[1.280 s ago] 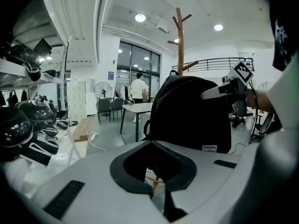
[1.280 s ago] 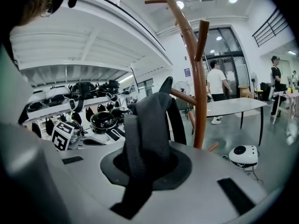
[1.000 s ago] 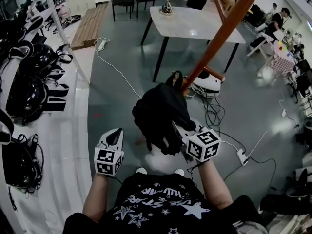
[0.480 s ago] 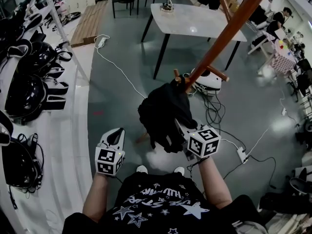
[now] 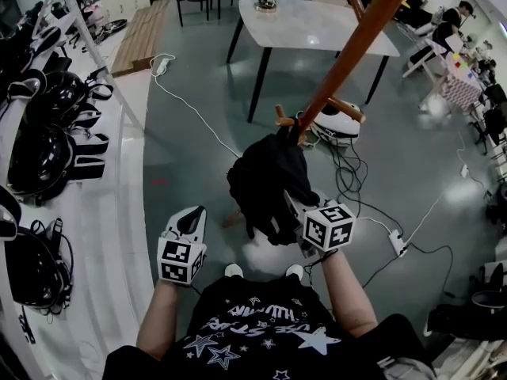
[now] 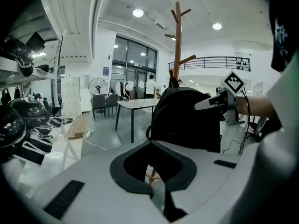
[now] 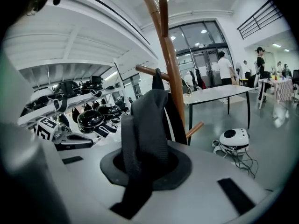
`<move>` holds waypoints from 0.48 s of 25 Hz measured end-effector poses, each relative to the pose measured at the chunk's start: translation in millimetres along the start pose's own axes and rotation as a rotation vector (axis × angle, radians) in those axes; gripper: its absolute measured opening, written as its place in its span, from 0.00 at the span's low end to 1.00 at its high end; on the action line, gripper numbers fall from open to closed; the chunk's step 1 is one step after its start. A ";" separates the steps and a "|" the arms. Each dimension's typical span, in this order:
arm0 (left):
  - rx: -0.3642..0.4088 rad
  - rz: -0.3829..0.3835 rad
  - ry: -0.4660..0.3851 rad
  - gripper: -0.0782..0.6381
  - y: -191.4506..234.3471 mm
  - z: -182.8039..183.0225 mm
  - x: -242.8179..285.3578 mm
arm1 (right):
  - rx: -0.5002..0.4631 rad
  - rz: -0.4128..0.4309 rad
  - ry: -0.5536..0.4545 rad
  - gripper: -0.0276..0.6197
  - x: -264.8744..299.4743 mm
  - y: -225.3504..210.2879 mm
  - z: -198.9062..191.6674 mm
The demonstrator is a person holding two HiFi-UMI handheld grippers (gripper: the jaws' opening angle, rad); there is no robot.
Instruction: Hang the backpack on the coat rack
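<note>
Clamping a dark webbing strap (image 7: 140, 139) of the backpack, the jaws of my right gripper (image 7: 145, 168) were clenched on soft fabric that folded and drooped below them. The jaws of my left gripper (image 6: 152, 174) were closed together on nothing, waiting off at 9 o'clock of the bag. The black backpack (image 5: 269, 184) hung against the wooden coat rack (image 5: 341, 62), at 12 o'clock from me. Its top loop (image 7: 156, 80) seemed to lie over a low peg (image 7: 144, 70), though I could not tell whether it had seated fully. The rack's pole ran away toward 1 o'clock in the head view, above the grey floor (image 5: 190, 157).

I judged the bag to be limp and fairly light: it sagged into a lump, so it would swing and slump rather than hold its shape. The cloth looked grippy and not fragile. The body offered nothing firm to pinch. The strap or the top loop was the place to take hold, close to the stitching, so the load would hang straight under the peg.
</note>
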State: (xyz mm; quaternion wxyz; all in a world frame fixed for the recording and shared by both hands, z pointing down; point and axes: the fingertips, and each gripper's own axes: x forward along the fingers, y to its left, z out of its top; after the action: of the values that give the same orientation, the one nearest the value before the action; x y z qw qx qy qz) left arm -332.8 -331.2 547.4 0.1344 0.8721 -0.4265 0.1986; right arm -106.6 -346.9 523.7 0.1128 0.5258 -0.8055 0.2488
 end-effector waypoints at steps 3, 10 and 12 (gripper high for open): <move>0.010 -0.015 -0.002 0.14 -7.1 1.4 2.2 | 0.009 -0.016 0.001 0.13 0.9 -5.7 -6.5; 0.023 -0.029 0.017 0.14 -24.1 -3.6 7.3 | 0.010 -0.048 0.003 0.14 3.9 -25.8 -16.8; 0.025 -0.025 0.025 0.14 -28.9 -5.0 7.0 | 0.013 -0.051 0.007 0.14 5.2 -32.1 -19.0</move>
State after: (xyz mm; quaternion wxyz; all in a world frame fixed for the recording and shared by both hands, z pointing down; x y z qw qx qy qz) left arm -306.9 -316.7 553.2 0.1314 0.8766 -0.4112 0.2128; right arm -81.4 -351.5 551.2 0.1187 0.5459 -0.7899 0.2529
